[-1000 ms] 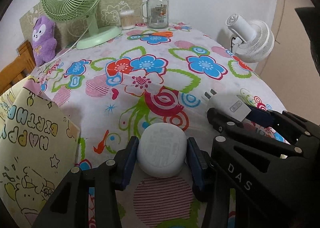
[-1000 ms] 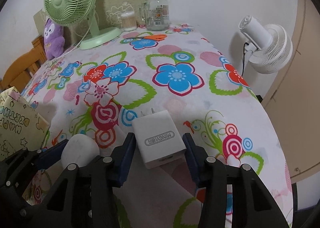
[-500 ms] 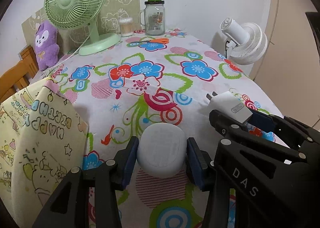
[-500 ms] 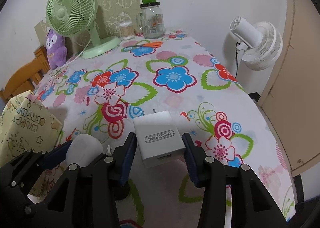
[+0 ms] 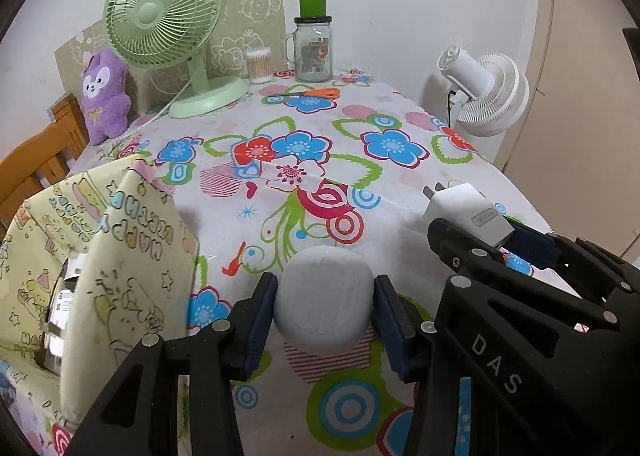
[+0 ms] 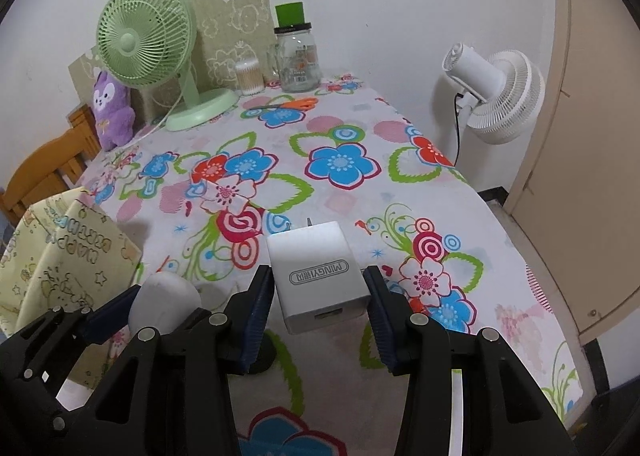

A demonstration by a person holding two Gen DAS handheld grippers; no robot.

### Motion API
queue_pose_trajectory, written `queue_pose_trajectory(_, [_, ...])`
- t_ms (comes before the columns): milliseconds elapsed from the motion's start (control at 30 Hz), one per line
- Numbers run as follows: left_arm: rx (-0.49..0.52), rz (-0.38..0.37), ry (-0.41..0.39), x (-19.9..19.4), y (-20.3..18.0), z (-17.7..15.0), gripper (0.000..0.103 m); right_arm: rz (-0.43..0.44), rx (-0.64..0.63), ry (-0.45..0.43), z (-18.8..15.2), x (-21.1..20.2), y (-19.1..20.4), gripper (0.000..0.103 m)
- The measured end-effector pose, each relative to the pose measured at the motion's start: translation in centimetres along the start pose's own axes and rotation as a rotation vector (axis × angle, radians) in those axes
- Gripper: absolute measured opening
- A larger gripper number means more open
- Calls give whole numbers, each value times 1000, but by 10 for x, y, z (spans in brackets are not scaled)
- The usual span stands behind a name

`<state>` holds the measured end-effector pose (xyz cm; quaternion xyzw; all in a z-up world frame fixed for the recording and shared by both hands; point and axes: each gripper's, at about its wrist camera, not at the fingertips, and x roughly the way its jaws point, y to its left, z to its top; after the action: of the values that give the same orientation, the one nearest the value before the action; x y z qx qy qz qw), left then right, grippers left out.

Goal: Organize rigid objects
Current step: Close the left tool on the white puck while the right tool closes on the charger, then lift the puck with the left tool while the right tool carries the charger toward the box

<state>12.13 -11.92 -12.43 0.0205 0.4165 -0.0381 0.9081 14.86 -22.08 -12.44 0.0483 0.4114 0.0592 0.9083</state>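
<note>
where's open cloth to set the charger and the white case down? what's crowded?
Free: the tablecloth's middle, between the scissors and both grippers, and its right side toward the white fan. Crowded: the back edge, with green fan, plush, cotton swabs and jar; near left, the gift bag.

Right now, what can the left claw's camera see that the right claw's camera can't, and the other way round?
Only the left camera looks into the open birthday bag, where a box sits. Only the right camera shows the printed label on the white charger and the dark floor by the table. Both show the left claw gripping the round white case, the right claw gripping the charger, the green fan, purple toy, jar, scissors and white fan.
</note>
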Motion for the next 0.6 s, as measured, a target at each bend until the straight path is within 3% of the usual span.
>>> queue_pose_trajectory(600, [-8, 2, -20, -33, 9, -8, 51, 5, -17, -37, -6, -37, 19, 49])
